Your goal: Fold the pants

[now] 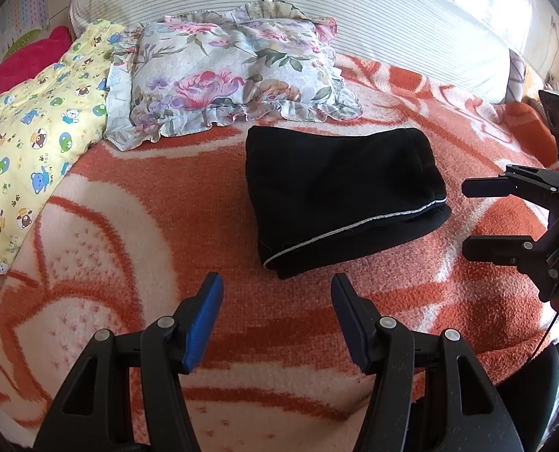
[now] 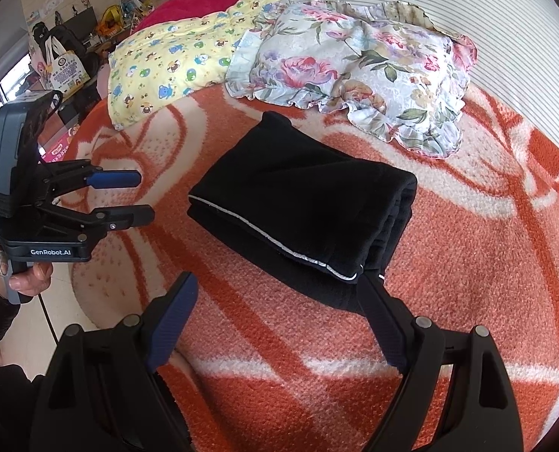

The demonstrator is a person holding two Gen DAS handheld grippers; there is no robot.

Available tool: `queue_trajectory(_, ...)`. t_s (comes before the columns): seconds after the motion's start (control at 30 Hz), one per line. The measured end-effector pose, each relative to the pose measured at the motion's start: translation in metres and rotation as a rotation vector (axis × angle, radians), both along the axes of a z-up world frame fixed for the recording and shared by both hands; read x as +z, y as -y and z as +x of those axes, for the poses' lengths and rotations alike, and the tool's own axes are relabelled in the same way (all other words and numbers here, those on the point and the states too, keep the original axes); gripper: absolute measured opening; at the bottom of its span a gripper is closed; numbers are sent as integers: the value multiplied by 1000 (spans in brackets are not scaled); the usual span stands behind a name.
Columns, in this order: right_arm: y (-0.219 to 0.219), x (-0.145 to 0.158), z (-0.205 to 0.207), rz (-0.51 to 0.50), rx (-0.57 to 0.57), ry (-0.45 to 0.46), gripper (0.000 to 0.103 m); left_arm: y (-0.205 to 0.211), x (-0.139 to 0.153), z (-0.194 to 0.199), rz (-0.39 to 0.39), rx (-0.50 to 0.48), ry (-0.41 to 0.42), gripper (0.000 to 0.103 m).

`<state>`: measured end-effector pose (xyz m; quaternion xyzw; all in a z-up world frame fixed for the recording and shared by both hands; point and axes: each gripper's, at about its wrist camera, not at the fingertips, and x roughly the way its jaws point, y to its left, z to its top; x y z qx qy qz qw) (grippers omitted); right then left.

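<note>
The black pants [image 1: 339, 196] lie folded in a compact stack on the orange-and-cream blanket [image 1: 128, 263] of the bed. Just behind them rests a floral pillow [image 1: 234, 75], with a yellow quilt [image 1: 34, 120] beside it. The left hand-held gripper [image 1: 275, 286] and right hand-held gripper [image 2: 279, 290] hang with jaws apart, holding nothing, near the stack.
</note>
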<state>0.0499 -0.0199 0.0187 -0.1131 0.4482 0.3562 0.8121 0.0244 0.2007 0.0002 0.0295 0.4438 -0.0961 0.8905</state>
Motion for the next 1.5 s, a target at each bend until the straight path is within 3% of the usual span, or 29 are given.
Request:
queue_trajectory(0.4,1,-2,3,2,2,-1,87,0,2,7,0,-7,4,60)
queue_trajectory(0.73,4,-1,5,23,-14,6,87,5,6,7,33,-5,64,60)
queue_trajectory(1.5,5,-3,9,19,-16,3,87,10,3,16,33,-18,58,60)
